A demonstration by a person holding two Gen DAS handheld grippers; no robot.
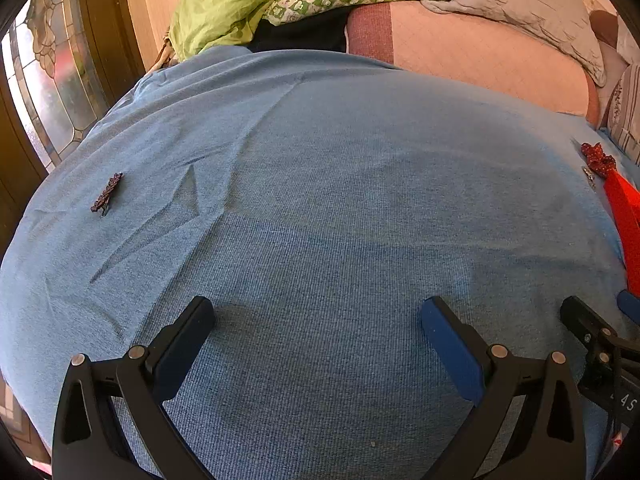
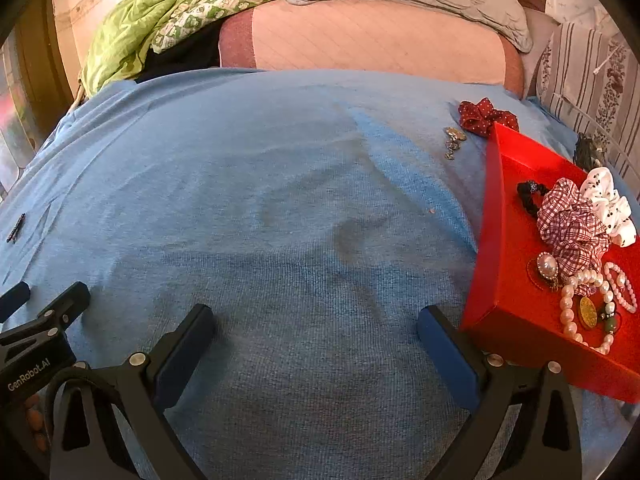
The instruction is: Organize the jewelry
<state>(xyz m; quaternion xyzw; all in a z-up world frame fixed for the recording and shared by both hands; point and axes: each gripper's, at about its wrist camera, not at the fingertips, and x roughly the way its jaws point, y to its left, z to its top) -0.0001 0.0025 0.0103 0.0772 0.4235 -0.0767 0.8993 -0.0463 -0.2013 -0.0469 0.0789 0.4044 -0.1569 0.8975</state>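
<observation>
Jewelry, a small silver metal charm (image 2: 453,142) ahead-right of our right tongs (image 2: 316,332), both tongs (image 1: 318,326) apart and empty, may slip from our pinch on soft blue cloth (image 2: 280,200).

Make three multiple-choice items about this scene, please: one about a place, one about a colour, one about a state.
1. Where does the red dotted scrunchie lie?
A. inside the tray
B. on the blue cloth, just beyond the tray's far corner
C. on the green quilt

2. What colour is the tray that holds the pearls and scrunchies?
A. red
B. white
C. black

3. How do the jaws of the right gripper stand?
A. shut on a necklace
B. shut on nothing
C. wide open with nothing between them

Answers: 1 B, it sits on the cloth outside the tray wall. 2 A, its walls and floor are bright red. 3 C, only bare cloth shows between the two pads.
</observation>
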